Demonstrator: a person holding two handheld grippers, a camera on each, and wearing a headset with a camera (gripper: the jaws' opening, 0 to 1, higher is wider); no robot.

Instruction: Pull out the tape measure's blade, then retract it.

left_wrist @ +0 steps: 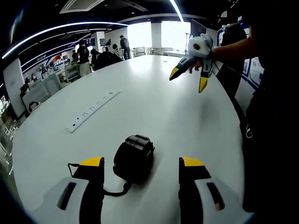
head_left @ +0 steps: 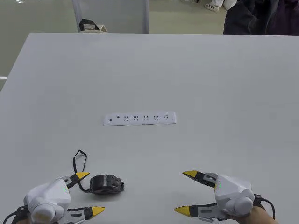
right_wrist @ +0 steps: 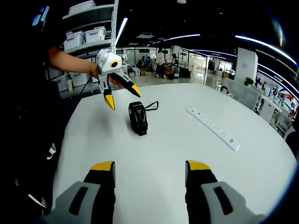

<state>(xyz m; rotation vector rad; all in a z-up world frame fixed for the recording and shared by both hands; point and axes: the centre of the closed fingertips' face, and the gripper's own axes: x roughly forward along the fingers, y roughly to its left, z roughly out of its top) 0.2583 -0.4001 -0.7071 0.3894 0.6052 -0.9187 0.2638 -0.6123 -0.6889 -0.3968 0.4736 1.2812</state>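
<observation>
Tape measure (head_left: 106, 184) lies on desk (head_left: 187, 79) just ahead of left hand-held gripper (head_left: 90, 192), jaws spread wide and empty; right hand-held gripper (head_left: 185, 192) likewise spread, empty, well apart.

The power strip (head_left: 139, 118) has markings too small to read.

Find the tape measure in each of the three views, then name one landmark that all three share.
Head view: tape measure lies in the lower left.
Left gripper view: tape measure lies low in the centre, close up.
Right gripper view: tape measure lies just left of centre, farther off.
Shared landmark: white power strip.
</observation>
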